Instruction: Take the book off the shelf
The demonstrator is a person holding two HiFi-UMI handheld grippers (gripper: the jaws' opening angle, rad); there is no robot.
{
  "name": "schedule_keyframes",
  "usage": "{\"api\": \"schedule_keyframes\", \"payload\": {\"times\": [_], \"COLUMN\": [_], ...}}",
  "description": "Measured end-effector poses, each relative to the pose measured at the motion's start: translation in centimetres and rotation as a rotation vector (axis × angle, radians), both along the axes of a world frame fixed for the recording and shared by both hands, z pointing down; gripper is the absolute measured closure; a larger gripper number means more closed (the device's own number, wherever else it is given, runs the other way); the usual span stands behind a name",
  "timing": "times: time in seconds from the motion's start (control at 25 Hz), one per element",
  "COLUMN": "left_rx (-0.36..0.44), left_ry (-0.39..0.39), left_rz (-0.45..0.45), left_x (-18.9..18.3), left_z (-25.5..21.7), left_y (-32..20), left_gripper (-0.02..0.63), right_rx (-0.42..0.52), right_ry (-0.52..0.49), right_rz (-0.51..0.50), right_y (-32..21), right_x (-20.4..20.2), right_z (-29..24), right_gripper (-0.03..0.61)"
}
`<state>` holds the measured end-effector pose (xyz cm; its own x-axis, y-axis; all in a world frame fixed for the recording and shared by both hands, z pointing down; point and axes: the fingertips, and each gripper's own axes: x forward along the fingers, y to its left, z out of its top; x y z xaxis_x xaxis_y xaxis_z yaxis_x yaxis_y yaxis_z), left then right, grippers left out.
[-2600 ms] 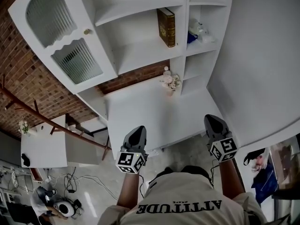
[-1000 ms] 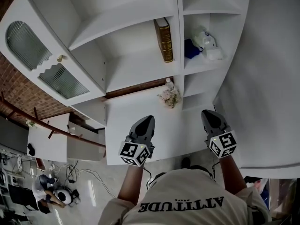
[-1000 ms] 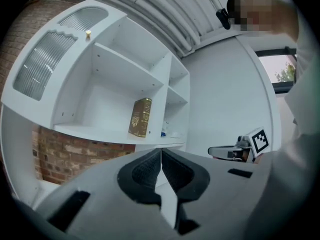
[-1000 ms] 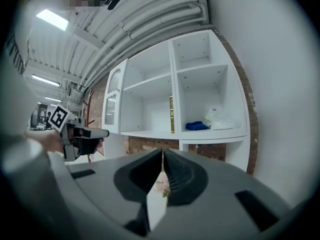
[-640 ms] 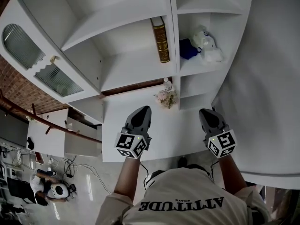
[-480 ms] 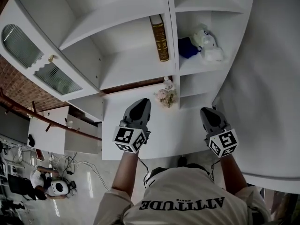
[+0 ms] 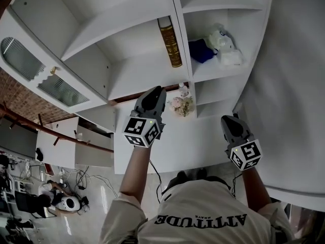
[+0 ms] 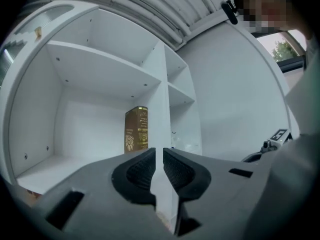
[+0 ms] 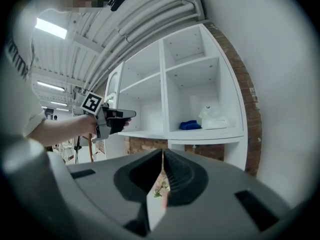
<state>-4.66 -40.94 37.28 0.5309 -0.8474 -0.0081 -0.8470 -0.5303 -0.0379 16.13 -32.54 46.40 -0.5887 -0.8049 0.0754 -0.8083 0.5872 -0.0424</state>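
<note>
Left gripper [image 7: 155, 92] raised, book [image 7: 169, 42] upright beyond its fingers [image 8: 137, 170].

The book [image 7: 169, 41] stands upright in the wide compartment of the shelf unit [image 7: 142, 67], against the vertical divider [image 7: 175, 9] on its right. Beyond that divider, a folded cloth [image 7: 201, 51] lies left of a bundle [image 7: 223, 44], just beside it. On the desk [image 7: 172, 141] below, a small posy [image 7: 182, 104] sits at the back. My left gripper [image 7: 155, 93] is below the book's compartment, left of the posy. My right gripper [image 7: 231, 123] is lower, near the desk's right edge, well apart from it. A cabinet door [image 7: 35, 65] stands far left.
</note>
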Motion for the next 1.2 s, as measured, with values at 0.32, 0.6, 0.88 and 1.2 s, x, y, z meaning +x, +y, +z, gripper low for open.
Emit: {"api": "schedule_keyframes", "payload": {"times": [0.32, 0.6, 0.88, 1.2], "left_rx": [-0.042, -0.056, -0.065, -0.080], "left_ry": [0.009, -0.018, -0.083, -0.162], "left_rz": [0.011, 0.046, 0.133, 0.198], "left_x": [-0.3, -0.4, 0.4, 1.6], "left_z": [-0.2, -0.4, -1.1, -1.3], "left_y": [-4.1, -7.4, -11.6, -16.1], "left_gripper": [0.566, 0.509, 0.442, 0.376], "right_rx": [-0.029, -0.045, -0.021, -0.024], "right_ry": [-0.002, -0.028, -0.032, -0.008], "right_rz": [0.068, 0.157, 0.233, 0.272], "right_y": [-0.7, -1.3, -1.8, -2.4], "right_x": [0.8, 1.1, 1.6, 1.6], "right_z": [0.4, 0.2, -0.7, -0.8], "right_gripper": [0.548, 0.548, 0.548, 0.548]}}
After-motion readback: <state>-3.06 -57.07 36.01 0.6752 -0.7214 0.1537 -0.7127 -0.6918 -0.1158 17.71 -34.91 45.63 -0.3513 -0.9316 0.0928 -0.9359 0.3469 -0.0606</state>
